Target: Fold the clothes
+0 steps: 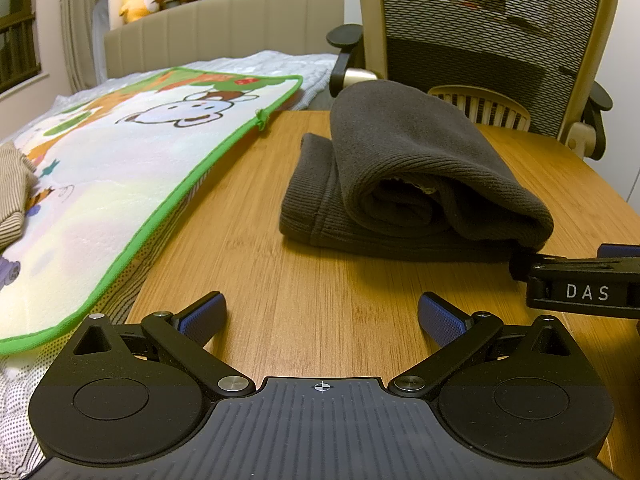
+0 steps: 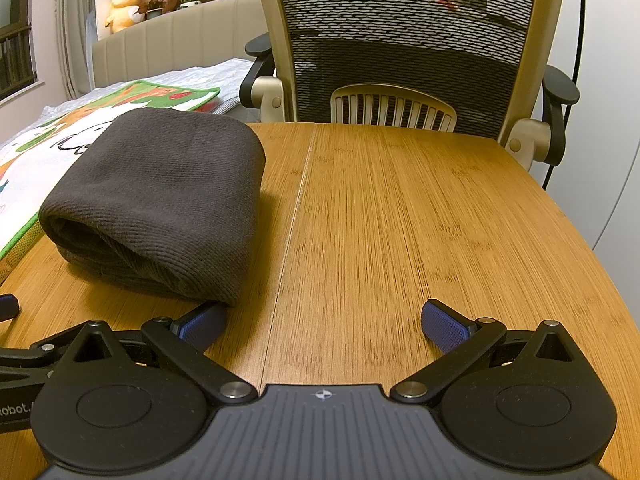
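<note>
A dark grey ribbed garment (image 1: 404, 176) lies folded into a thick bundle on the wooden table (image 1: 280, 280); it also shows in the right wrist view (image 2: 160, 200) at the left. My left gripper (image 1: 322, 320) is open and empty, a little in front of the bundle. My right gripper (image 2: 324, 324) is open and empty; its left finger (image 2: 200, 326) sits right at the bundle's near corner. The right gripper's body (image 1: 584, 288) shows at the right edge of the left wrist view, next to the bundle's right end.
A cartoon-print mat with a green border (image 1: 120, 184) lies on the bed to the left and overlaps the table edge. A striped cloth (image 1: 12, 192) sits on it. A mesh office chair (image 2: 400, 48) stands behind the table's far edge.
</note>
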`<state>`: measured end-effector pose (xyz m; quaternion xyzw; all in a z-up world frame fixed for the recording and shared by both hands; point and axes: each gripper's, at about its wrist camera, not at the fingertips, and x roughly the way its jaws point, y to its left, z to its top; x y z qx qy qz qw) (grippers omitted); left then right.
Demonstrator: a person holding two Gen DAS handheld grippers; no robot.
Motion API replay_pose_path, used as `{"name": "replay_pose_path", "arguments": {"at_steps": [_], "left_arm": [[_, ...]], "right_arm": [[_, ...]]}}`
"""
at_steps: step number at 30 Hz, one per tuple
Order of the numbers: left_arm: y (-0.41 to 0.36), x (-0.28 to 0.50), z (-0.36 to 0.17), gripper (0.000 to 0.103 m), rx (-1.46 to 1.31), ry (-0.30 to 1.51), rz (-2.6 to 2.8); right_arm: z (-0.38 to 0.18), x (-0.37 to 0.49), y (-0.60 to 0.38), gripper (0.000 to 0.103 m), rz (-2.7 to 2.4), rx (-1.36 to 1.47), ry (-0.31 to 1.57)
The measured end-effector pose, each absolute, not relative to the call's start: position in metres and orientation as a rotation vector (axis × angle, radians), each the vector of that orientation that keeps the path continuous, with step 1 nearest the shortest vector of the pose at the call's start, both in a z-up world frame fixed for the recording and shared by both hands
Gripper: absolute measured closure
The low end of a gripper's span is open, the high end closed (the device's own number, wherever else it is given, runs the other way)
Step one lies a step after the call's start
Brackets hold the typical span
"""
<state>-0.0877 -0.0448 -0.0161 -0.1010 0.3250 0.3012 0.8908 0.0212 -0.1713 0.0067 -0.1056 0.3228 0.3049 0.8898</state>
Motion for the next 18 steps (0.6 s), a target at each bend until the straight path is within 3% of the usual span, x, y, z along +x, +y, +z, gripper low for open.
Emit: {"name": "replay_pose_path", "arguments": {"at_steps": [18], "left_arm": [[-0.0449,-0.0878,-0.0163,0.0,-0.21,0.675,0.625]], "right_arm": [[0.0066,0.0265,-0.1672,0.0,0.631,-0.217,0.671]]}}
